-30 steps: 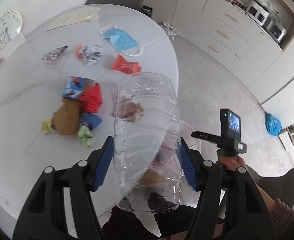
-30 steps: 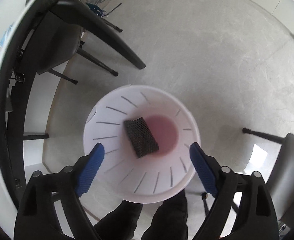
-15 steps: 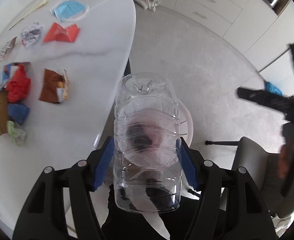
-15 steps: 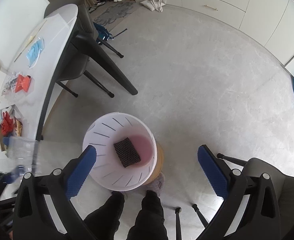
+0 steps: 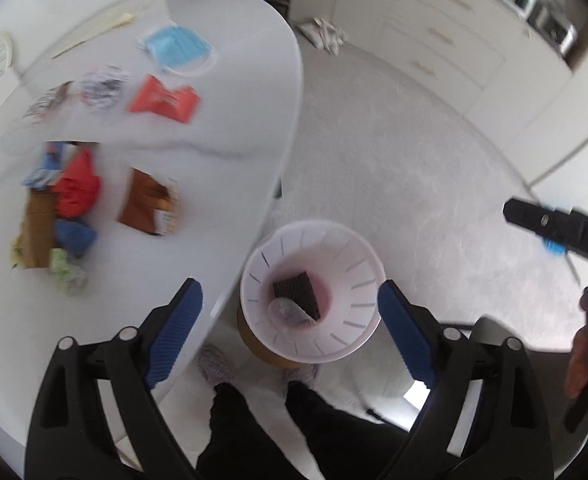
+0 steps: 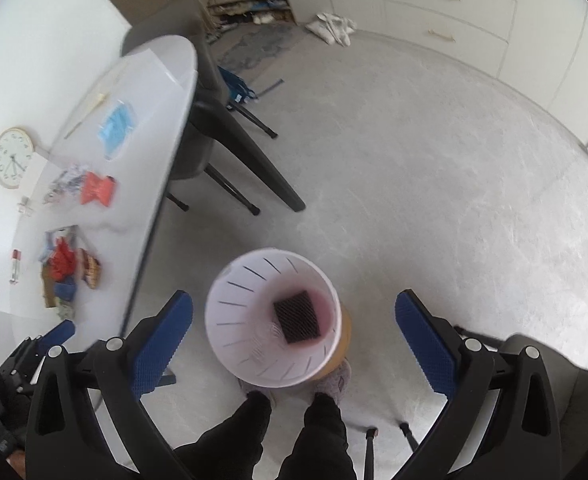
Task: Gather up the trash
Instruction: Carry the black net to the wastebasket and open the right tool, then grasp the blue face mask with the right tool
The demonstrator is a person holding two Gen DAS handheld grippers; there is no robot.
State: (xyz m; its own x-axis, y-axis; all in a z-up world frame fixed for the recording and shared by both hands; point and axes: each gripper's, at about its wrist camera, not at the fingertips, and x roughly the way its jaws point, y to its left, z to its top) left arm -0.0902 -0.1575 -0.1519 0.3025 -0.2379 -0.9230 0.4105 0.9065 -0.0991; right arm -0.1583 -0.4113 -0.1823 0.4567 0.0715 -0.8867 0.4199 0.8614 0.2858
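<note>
Since a second ago your left tongs (image 5: 290, 330), opening and empty, dropped the bottle (image 5: 288, 312) into the bin (image 5: 357, 280); remaining wrappers (image 5: 150, 208) lie far-left on the bench (image 5: 234, 120), nearer them than your wide-open right tongs (image 6: 294, 344).

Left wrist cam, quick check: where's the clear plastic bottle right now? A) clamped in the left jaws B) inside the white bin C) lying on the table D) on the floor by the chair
B: the clear plastic bottle lies inside the white bin beside a black mesh pad; the left gripper has nothing between its opening jaws.
</note>
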